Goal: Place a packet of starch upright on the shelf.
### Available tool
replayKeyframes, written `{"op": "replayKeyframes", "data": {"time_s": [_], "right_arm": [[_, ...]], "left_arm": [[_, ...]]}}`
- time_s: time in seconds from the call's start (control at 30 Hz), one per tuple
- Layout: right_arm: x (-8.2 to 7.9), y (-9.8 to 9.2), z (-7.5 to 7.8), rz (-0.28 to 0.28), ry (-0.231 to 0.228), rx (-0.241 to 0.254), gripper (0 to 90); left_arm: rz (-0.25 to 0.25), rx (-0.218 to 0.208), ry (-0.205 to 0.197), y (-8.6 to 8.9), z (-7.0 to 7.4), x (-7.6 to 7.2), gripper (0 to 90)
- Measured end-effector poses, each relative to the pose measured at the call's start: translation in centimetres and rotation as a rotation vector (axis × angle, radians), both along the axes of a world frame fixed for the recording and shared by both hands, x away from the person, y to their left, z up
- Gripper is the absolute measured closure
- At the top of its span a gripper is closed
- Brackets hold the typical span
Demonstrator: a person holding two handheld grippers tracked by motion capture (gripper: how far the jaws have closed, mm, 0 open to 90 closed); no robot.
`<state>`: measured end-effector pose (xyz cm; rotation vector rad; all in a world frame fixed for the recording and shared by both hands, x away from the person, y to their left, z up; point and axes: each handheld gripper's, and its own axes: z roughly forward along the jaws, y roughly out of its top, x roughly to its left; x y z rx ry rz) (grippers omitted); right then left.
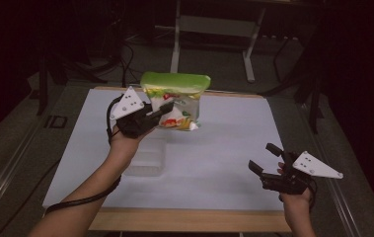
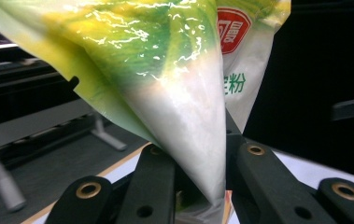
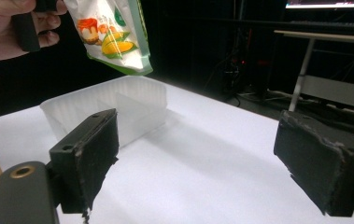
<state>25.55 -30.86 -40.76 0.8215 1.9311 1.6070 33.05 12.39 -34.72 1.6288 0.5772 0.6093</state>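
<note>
One bag [image 1: 175, 101] hangs pinched in the left gripper [image 1: 161, 111], above one clear plastic tray [image 1: 146, 158]. The right gripper [image 1: 264, 158], well apart from it, gapes wide, holding nothing.

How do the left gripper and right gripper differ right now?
The left gripper is shut on the bag, held up in the air; the right gripper is open, with nothing between its jaws. The left gripper is above the clear plastic tray; the right gripper is low, near the table's front right corner. Both carry a grey three-cornered plate.
</note>
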Motion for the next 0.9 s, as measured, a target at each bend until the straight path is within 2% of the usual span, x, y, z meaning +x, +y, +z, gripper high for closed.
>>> {"op": "replayKeyframes", "data": {"time_s": [0.13,0.23,0.4,0.53,0.63,0.73,0.8,0.9], "right_arm": [[0.3,0.3,-0.4,0.014,0.018,-0.001,14.1],[0.4,0.4,-0.5,0.021,0.025,-0.006,14.3],[0.4,0.4,-0.8,0.024,0.034,-0.012,14.3],[0.6,0.5,-1.0,0.022,0.043,-0.02,14.4],[0.6,0.6,-1.1,0.029,0.048,-0.024,14.4],[0.7,0.5,-1.2,0.028,0.051,-0.029,14.4],[0.7,0.5,-1.2,0.028,0.052,-0.028,14.4],[0.8,0.4,-1.3,0.026,0.054,-0.027,14.5]], "left_arm": [[0.087,0.016,0.023,1.7,-1.4,0.2,81.8],[0.123,0.018,0.026,2.6,-2.3,0.3,81.9],[0.173,0.01,0.063,4.3,-4.6,0.3,81.9],[0.185,0.001,0.094,5.2,-6.6,0.3,81.8],[0.188,0.009,0.11,5.8,-7.8,0.4,81.9],[0.206,0.002,0.143,6.3,-9.0,0.6,81.9],[0.202,-0.023,0.165,6.6,-9.6,0.7,81.9],[0.199,-0.005,0.165,6.6,-10.2,0.6,81.9]]}}
